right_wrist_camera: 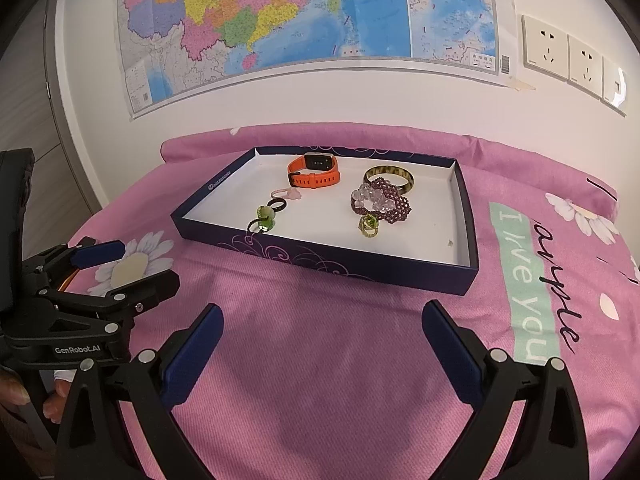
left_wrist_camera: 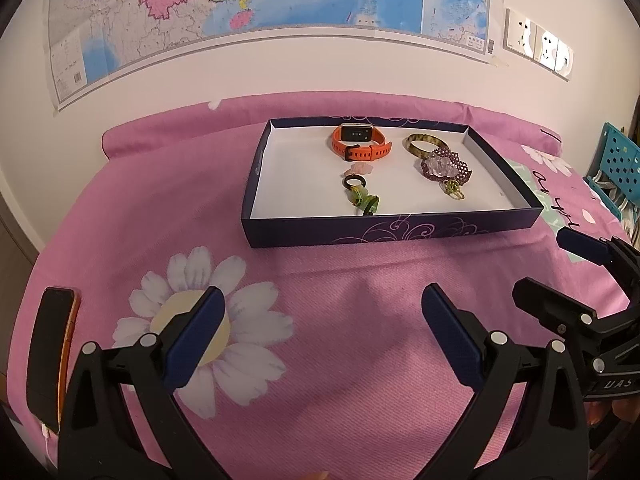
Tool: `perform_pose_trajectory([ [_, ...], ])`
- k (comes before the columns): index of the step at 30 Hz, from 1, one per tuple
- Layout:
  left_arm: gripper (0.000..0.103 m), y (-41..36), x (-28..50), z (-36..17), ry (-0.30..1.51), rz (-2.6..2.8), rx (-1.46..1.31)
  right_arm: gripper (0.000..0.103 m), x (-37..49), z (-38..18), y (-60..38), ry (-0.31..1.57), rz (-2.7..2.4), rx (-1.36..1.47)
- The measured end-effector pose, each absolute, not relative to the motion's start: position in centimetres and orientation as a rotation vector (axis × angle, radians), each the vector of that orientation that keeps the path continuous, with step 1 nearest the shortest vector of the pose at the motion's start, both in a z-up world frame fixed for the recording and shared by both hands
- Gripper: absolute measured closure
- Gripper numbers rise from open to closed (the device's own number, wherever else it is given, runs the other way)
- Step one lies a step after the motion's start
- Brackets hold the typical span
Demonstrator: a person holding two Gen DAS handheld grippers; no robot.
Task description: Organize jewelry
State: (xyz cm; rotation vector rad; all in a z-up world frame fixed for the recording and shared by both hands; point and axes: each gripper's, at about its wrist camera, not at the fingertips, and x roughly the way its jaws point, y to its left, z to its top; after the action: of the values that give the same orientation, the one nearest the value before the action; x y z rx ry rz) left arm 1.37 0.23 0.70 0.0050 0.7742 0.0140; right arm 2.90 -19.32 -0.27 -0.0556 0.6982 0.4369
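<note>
Both tools, left [left_wrist_camera: 322,330] and right [right_wrist_camera: 322,346], agape, empty (wall sockets [right_wrist_camera: 572,58] clearer rightward), short of the jewelry box [left_wrist_camera: 384,232].

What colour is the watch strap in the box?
Orange watch strap, clearest in the right wrist view, inside the box.

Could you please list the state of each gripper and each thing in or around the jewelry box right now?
left gripper: open, empty, above the bedspread.
right gripper: open, empty.
box: open, no lid, on the bedspread.
orange watch: strap buckled, inside box.
mottled bangle: lying flat in box.
purple beaded bracelet: resting against the bangle.
wall sockets: nothing plugged in.
</note>
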Motion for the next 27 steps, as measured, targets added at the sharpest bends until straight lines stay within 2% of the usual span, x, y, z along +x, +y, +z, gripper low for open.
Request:
perform_pose_trajectory([
  [27, 0.006, 0.19, 1.55, 0.2, 0.791, 0.012, 0.009, 0.007, 3.05, -0.51, -19.32, 0.704, 0.432, -0.049],
])
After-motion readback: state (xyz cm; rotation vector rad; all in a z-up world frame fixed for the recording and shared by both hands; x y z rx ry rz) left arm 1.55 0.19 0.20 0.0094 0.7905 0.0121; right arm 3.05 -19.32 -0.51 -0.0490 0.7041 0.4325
